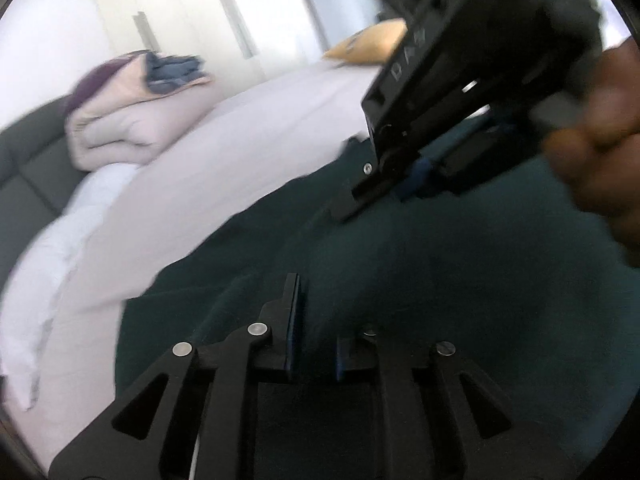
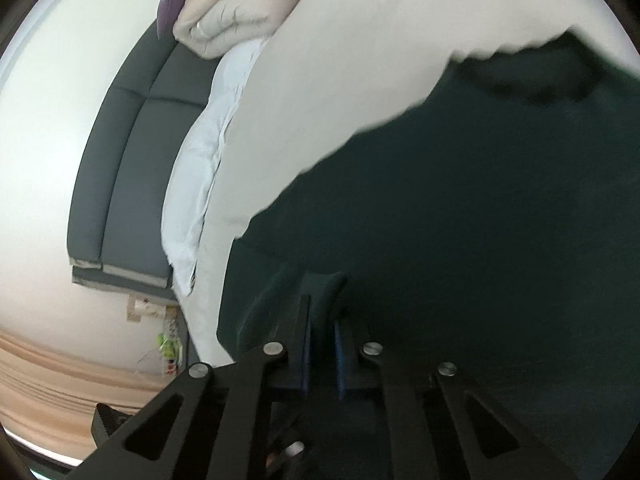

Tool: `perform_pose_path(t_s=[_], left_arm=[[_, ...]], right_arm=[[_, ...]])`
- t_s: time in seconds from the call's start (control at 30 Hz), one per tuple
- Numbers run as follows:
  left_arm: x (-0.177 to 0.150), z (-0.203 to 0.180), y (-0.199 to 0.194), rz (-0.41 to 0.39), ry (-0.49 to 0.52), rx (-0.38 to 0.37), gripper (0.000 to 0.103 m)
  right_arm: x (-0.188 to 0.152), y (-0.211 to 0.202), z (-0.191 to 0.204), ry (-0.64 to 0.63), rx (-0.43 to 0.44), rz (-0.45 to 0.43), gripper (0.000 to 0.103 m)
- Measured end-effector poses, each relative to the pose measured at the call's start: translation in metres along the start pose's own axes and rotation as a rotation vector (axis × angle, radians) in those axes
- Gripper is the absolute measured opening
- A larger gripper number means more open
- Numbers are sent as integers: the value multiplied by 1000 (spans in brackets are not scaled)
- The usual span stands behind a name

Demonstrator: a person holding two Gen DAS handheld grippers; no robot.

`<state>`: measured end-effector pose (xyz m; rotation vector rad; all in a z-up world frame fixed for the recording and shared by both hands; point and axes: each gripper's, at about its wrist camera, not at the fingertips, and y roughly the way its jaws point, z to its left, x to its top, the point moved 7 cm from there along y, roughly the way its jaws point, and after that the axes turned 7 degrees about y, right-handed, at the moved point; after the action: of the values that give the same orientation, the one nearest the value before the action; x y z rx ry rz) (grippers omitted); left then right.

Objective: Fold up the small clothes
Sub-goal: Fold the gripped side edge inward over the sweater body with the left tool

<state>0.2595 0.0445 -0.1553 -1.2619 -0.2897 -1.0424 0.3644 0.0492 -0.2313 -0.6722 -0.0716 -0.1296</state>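
Your right claw pinches a raised fold of the dark green garment; left claw grips likewise. Soft, light, limp: hold hems.

Dark green, soft knit garment, plain with no visible print, spread across pale beige bed sheet. Mostly flat, gentle rumples. Left edge runs diagonally over sheet; near lower left corner fabric bunches into loose folds. Small raised fold of cloth stands up near bottom centre in right wrist view. Far edge curls up slightly, blurred.
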Motion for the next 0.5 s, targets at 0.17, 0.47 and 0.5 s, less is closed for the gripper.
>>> perform_pose_path(t_s=[0.17, 0.47, 0.5], left_arm=[[21, 30, -35, -145, -196, -312, 13], [-32, 194, -11, -95, -640, -123, 13], [-35, 196, -7, -85, -648, -129, 13]], right_arm=[[19, -56, -30, 18, -77, -129, 9], [30, -134, -117, 129, -222, -260, 9], [28, -138, -122, 137, -224, -270, 9]])
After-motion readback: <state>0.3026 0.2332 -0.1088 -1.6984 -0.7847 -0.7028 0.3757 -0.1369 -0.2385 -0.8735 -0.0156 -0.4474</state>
